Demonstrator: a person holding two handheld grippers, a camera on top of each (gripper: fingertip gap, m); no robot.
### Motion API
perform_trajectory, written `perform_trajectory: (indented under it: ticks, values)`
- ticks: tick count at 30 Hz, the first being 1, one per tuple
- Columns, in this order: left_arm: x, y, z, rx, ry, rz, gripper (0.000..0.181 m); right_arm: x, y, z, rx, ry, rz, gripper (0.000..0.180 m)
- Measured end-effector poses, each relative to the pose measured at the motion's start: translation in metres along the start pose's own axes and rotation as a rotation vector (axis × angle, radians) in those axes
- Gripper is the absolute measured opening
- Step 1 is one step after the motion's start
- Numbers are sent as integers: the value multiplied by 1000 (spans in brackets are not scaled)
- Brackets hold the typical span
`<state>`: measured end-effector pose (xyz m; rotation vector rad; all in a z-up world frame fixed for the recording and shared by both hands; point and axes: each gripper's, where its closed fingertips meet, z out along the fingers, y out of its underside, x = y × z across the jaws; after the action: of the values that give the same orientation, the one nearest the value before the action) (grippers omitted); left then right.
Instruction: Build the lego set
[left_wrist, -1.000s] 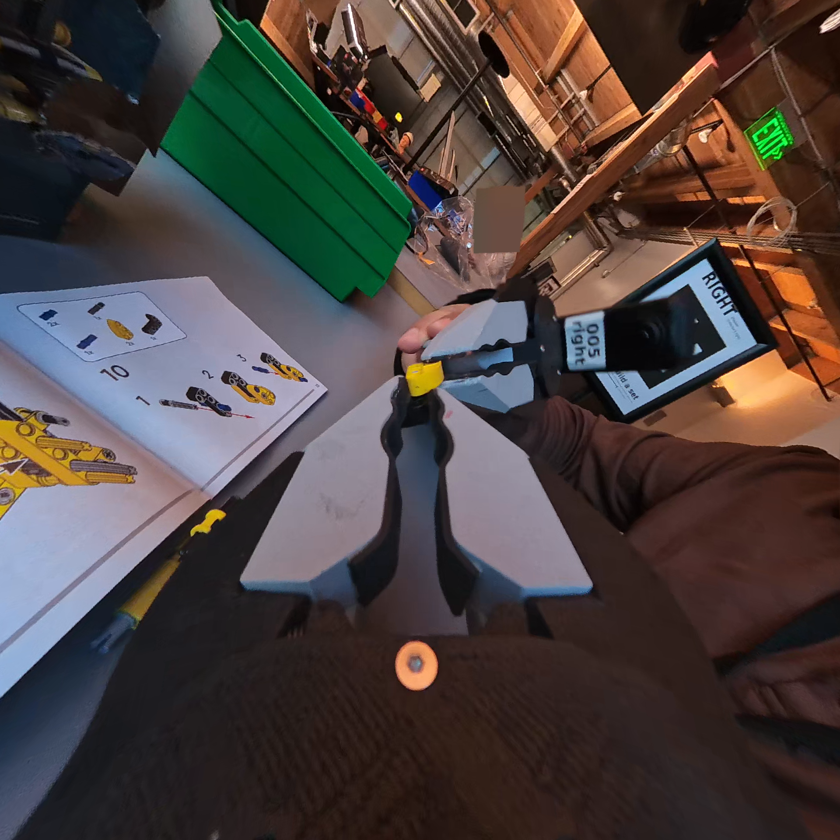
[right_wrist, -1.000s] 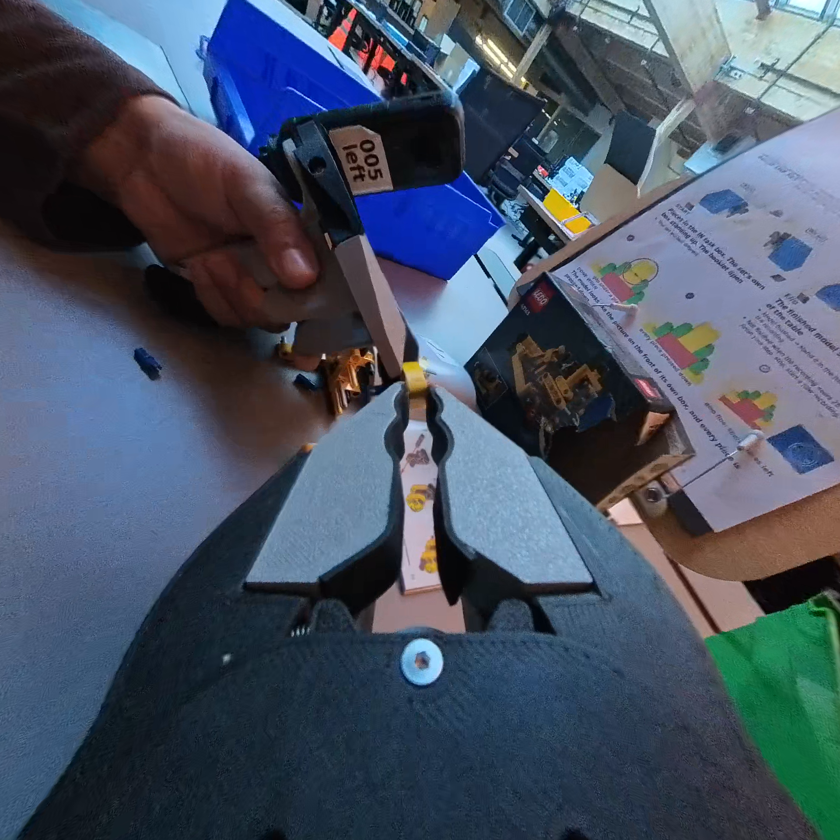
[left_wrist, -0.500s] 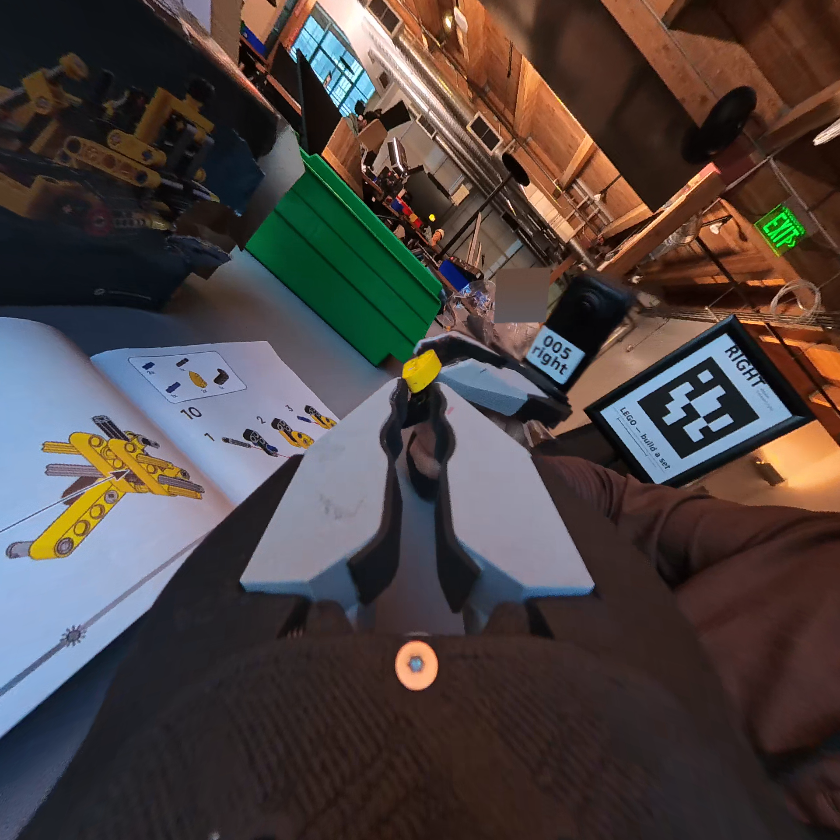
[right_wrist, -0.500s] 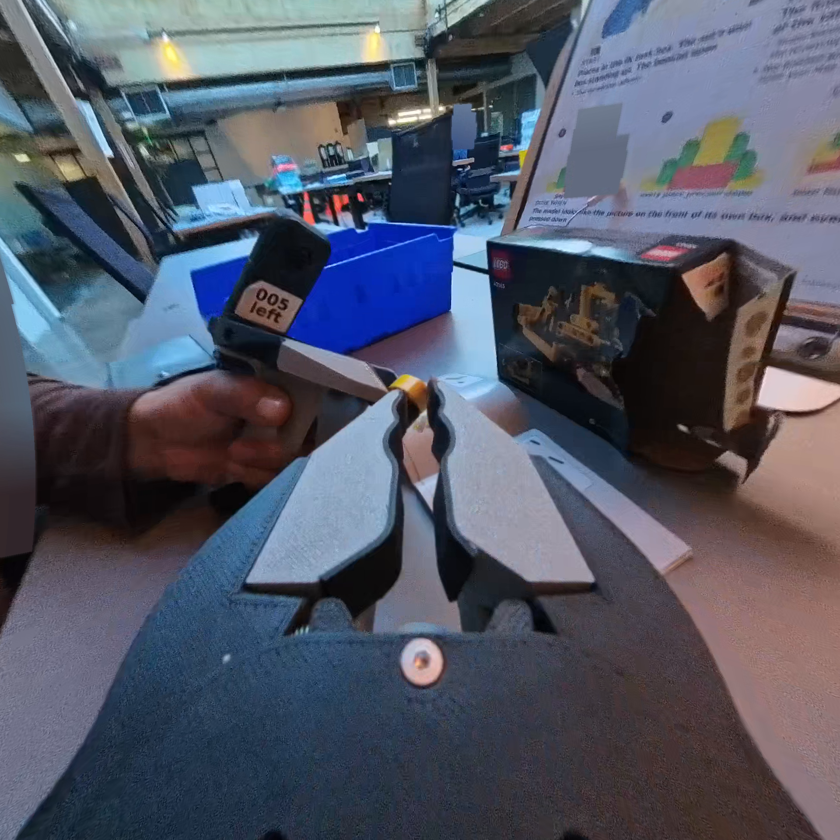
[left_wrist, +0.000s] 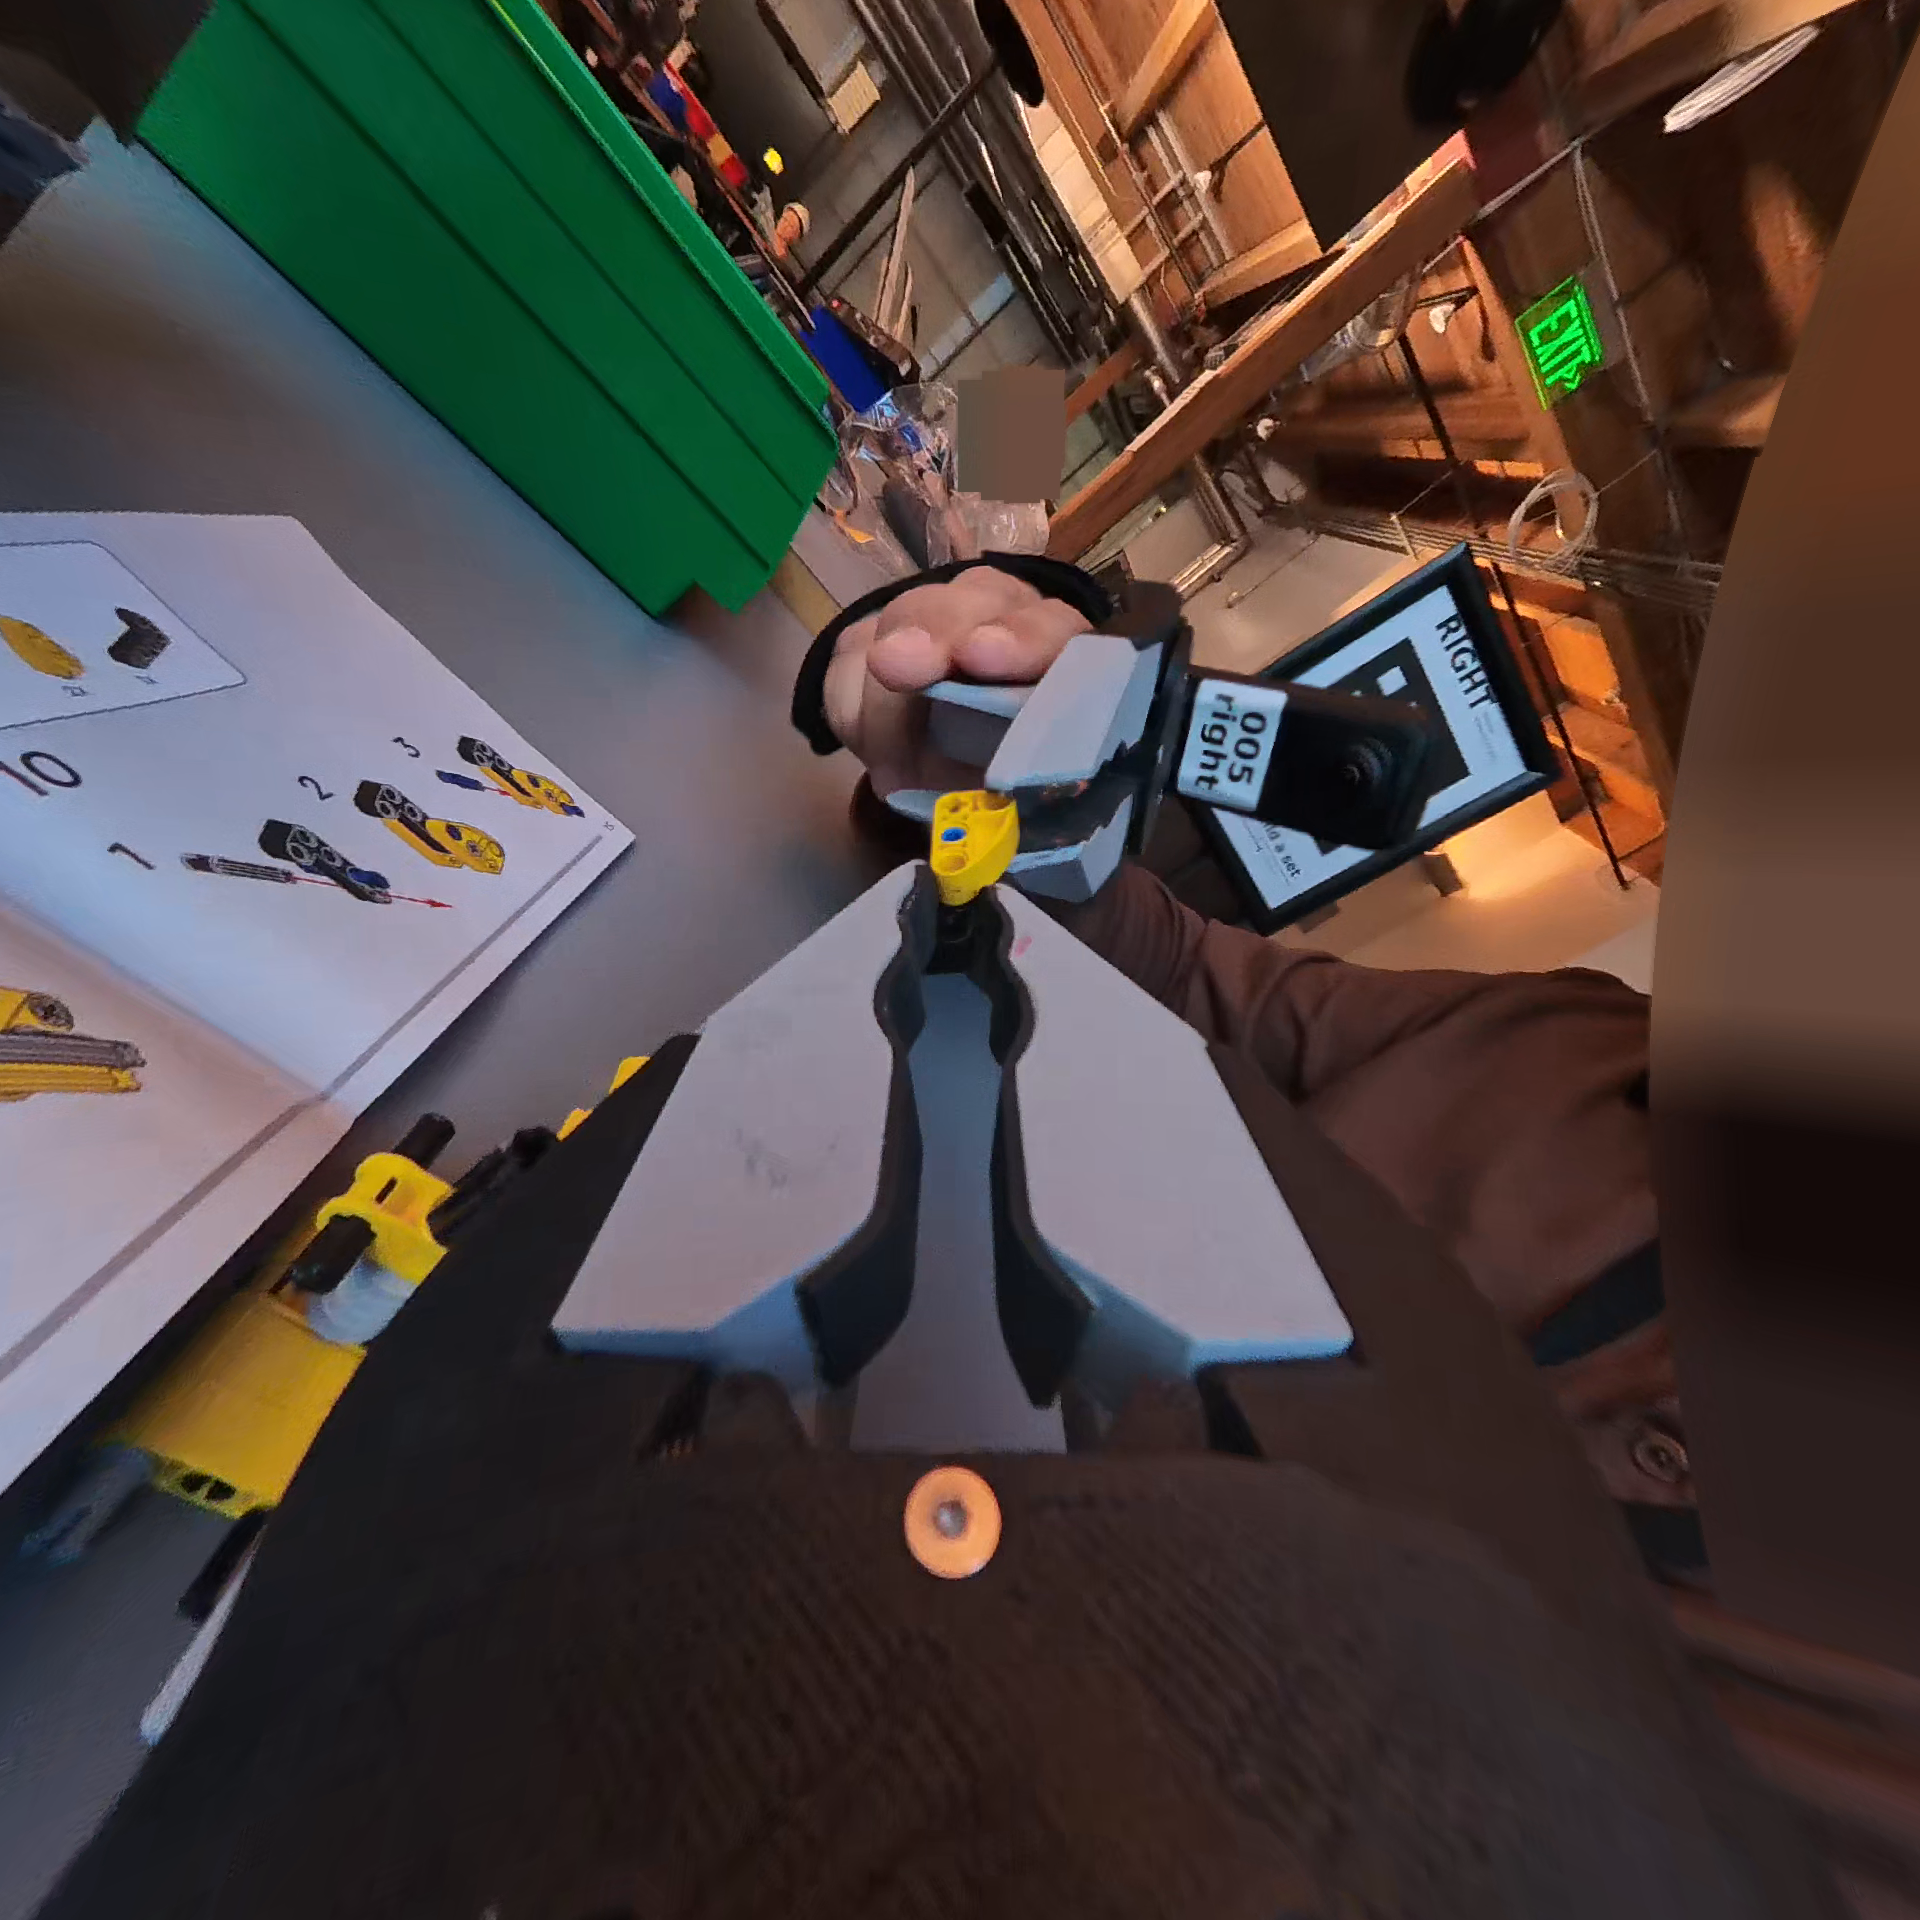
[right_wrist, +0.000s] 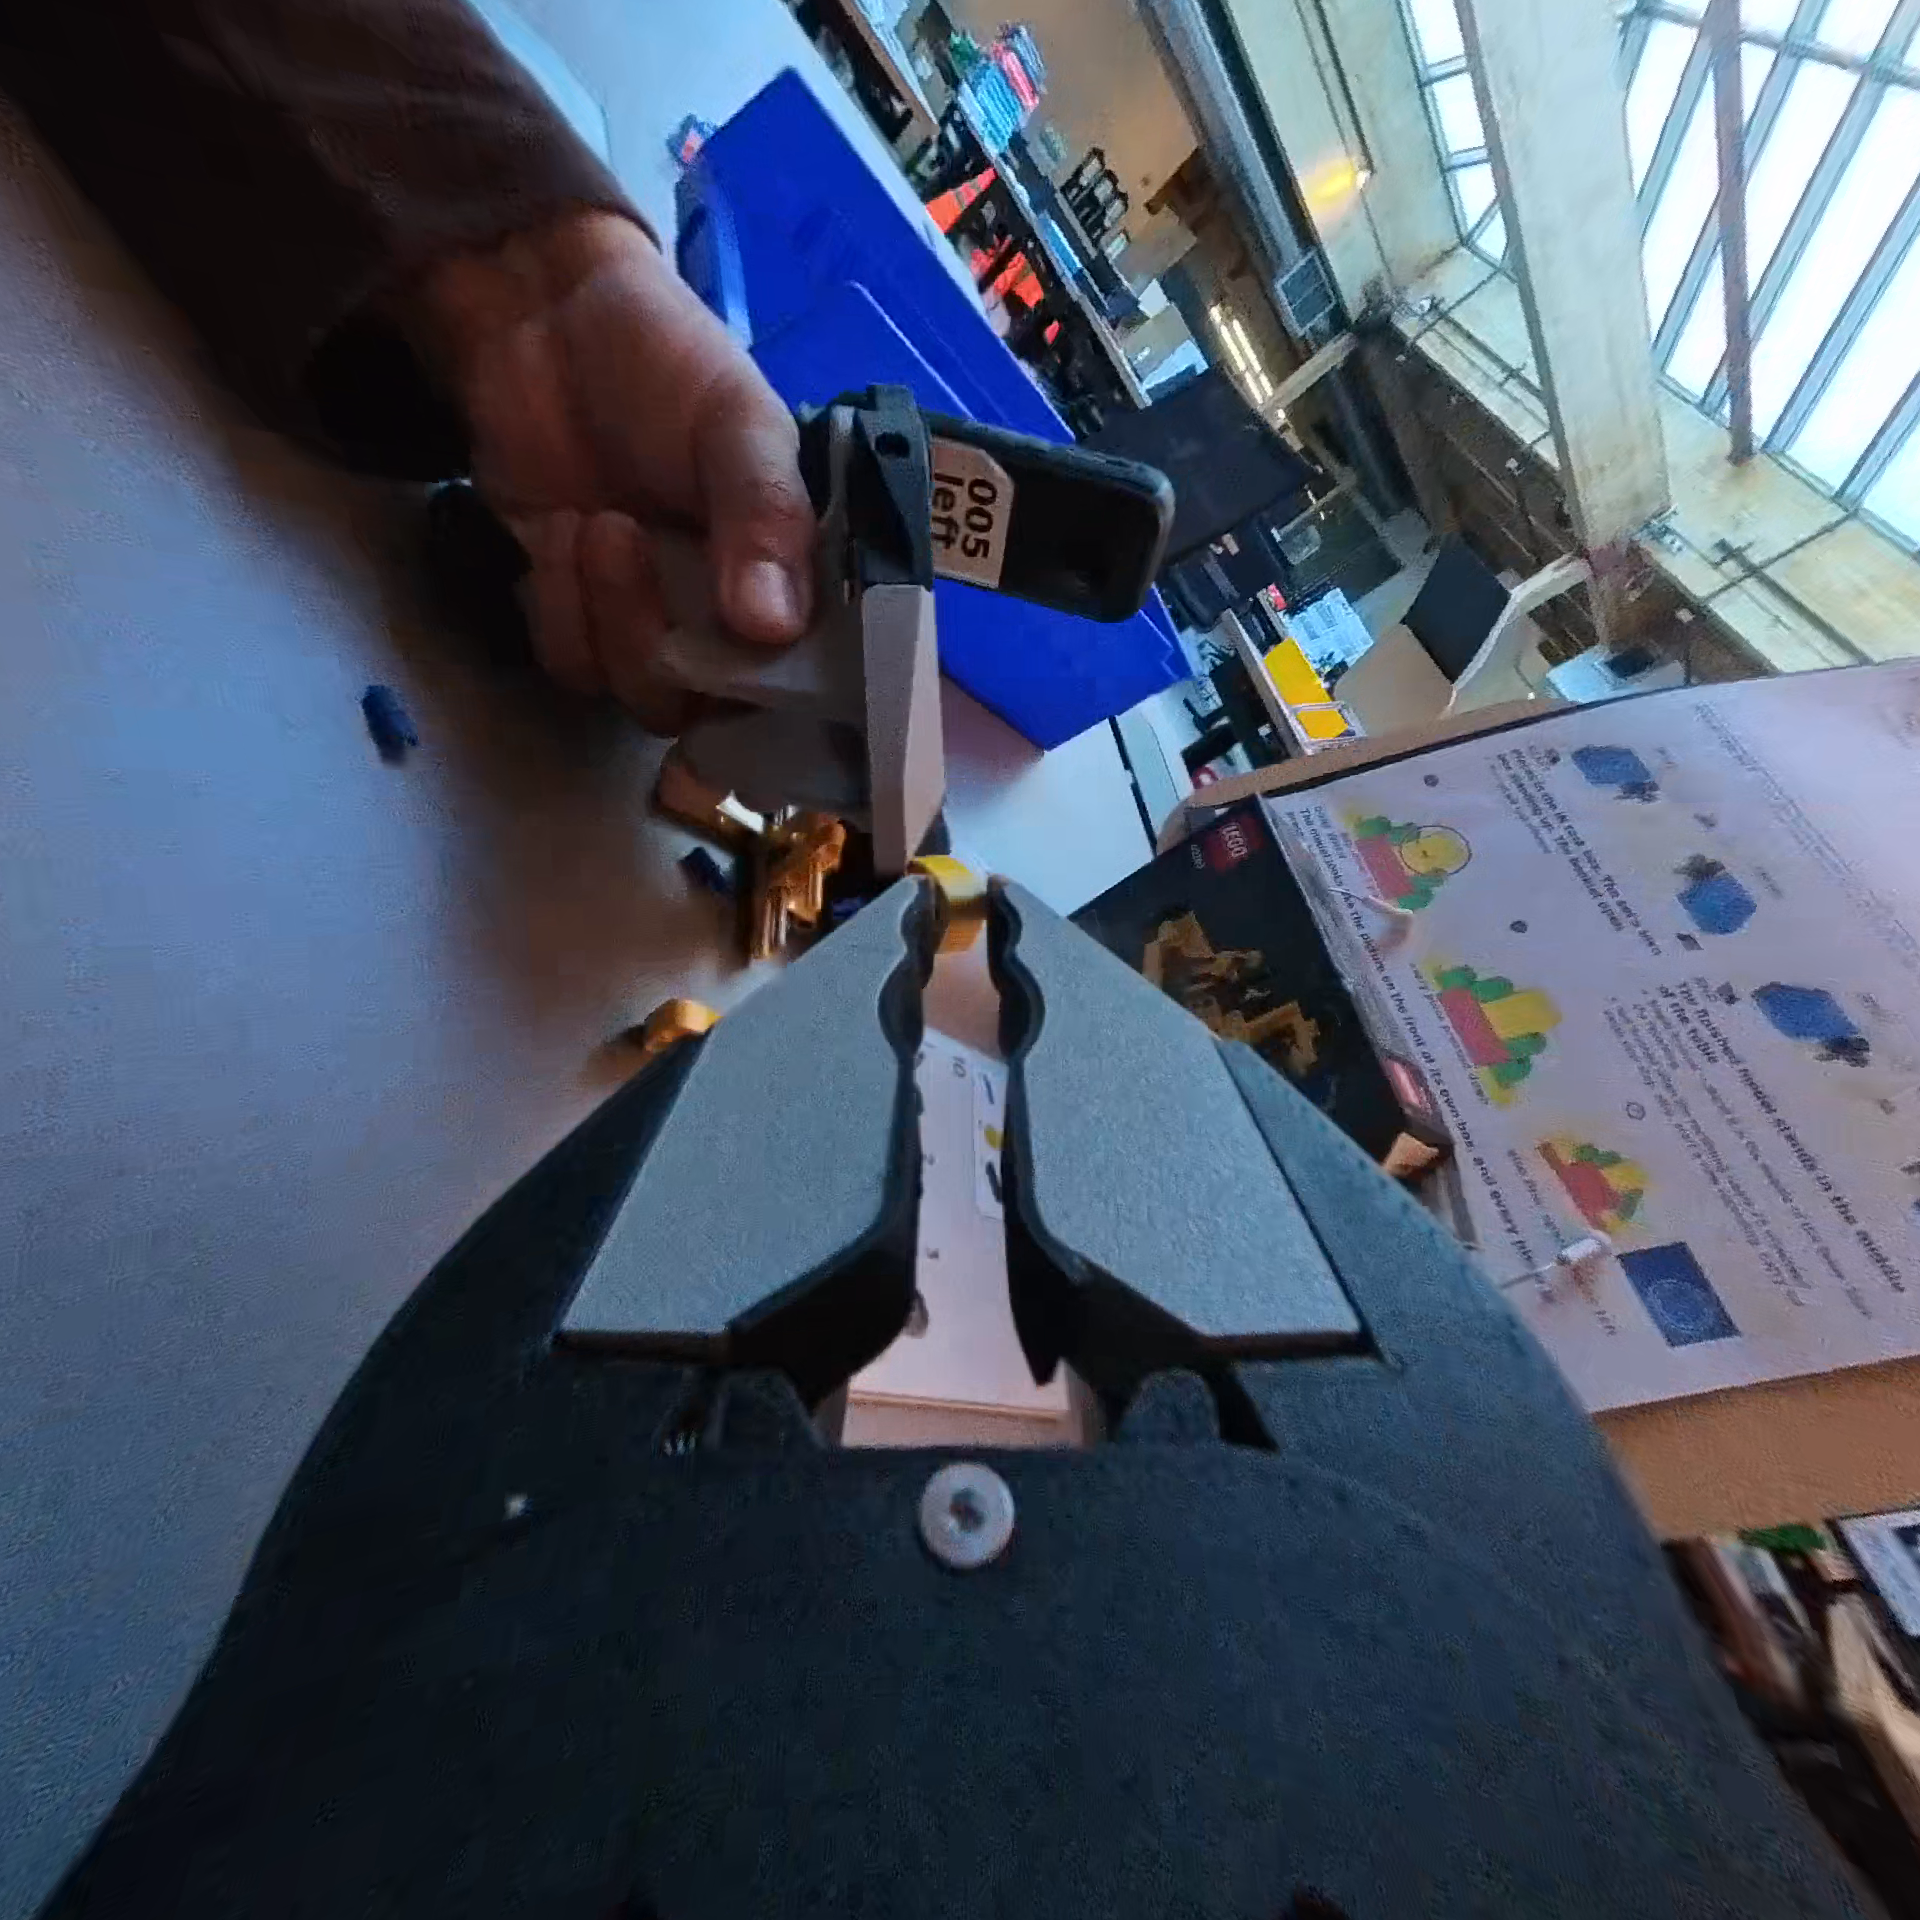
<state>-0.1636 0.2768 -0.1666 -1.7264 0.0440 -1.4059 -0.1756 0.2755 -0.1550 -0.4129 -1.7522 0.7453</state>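
Observation:
A small yellow lego piece (left_wrist: 968, 847) with a blue pin (left_wrist: 948, 833) in one hole is held in the air between both grippers. My left gripper (left_wrist: 951, 906) is shut on the dark lower end of this small assembly. My right gripper (right_wrist: 951, 902) is shut on the yellow piece (right_wrist: 956, 904) from the other side. In the left wrist view the right gripper (left_wrist: 1023, 821) comes in from the right. In the right wrist view the left gripper (right_wrist: 902, 847) points down onto the piece.
An open instruction booklet (left_wrist: 260, 831) lies at the left, with a part-built yellow model (left_wrist: 312, 1299) beside it and a green bin (left_wrist: 468, 260) behind. Loose yellow parts (right_wrist: 790, 883), a blue piece (right_wrist: 387, 719), the lego box (right_wrist: 1247, 987), a blue bin (right_wrist: 883, 343) and a poster board (right_wrist: 1610, 987) are nearby. The tips of both grippers are at nearly the same place.
Both grippers tilted up half a second ago and have swung back down towards the table. The yellow piece has stayed between them and now shows its holed face with the blue pin.

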Motion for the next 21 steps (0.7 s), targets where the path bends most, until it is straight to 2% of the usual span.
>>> perform_trajectory:
  ticks: [5, 9, 11, 12, 15, 17, 21]
  values:
    - [1, 6, 4, -41, -7, 23, 5, -7, -1, -4, 41, -78, 61, 9]
    - [2, 24, 6, -174, -4, 51, 5, -25, -2, -6, 33, -247, 25, 6]
    - [8, 25, 6, -186, 45, 34, 5, -25, -7, -7, 32, -292, 50, 6]
    - [9, 22, 5, -172, 54, 32, 5, -22, -8, -6, 28, -288, 90, 5]
    - [5, 2, 2, -33, 47, 11, 5, -3, -3, 1, 54, -123, 235, 4]
    - [6, -1, 4, 5, 37, 25, 6, 1, -2, -1, 77, -124, 322, 4]
    - [1, -12, 1, 84, -64, 110, 7, 11, 2, 5, 54, -10, 403, 5]
